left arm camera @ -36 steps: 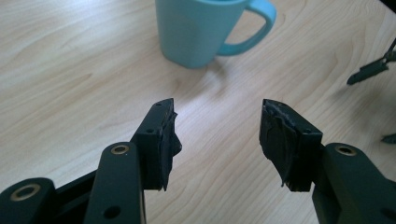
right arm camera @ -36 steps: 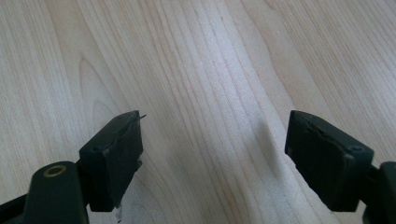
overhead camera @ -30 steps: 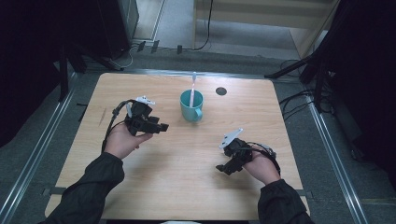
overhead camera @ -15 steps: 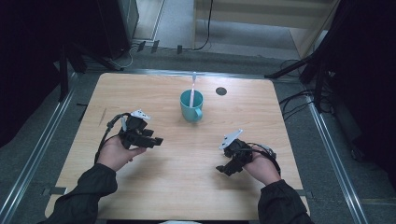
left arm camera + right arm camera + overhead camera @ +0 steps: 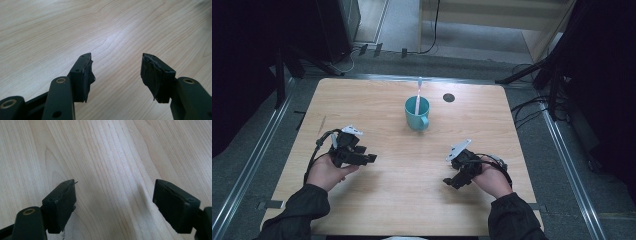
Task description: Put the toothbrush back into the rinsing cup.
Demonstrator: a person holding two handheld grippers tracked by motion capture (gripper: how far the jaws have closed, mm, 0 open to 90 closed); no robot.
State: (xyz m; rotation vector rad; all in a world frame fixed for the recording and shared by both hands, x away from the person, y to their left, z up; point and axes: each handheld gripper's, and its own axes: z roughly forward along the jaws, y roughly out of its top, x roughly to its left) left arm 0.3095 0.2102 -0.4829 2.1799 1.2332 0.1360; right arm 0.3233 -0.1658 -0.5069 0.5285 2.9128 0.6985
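Observation:
A teal cup [image 5: 417, 114] with a handle stands on the far middle of the wooden table [image 5: 392, 210]. A white stick-like item [image 5: 418, 95] stands upright in it. My left gripper [image 5: 368, 158] is held low over the table's left side, well short of the cup. Its jaws have just been opening and now stand open [image 5: 116, 65] over bare wood, with nothing between them. My right gripper [image 5: 451, 181] rests low at the right front, also open [image 5: 113, 192] with only wood between its pads.
A small dark round hole [image 5: 449, 97] lies in the tabletop to the right of the cup. Metal rails [image 5: 257, 165] run along both sides of the table. Cables lie on the floor beyond the far edge.
My left hand has drawn back from near the cup toward the front left and come down lower. The right hand and the cup have stayed put.

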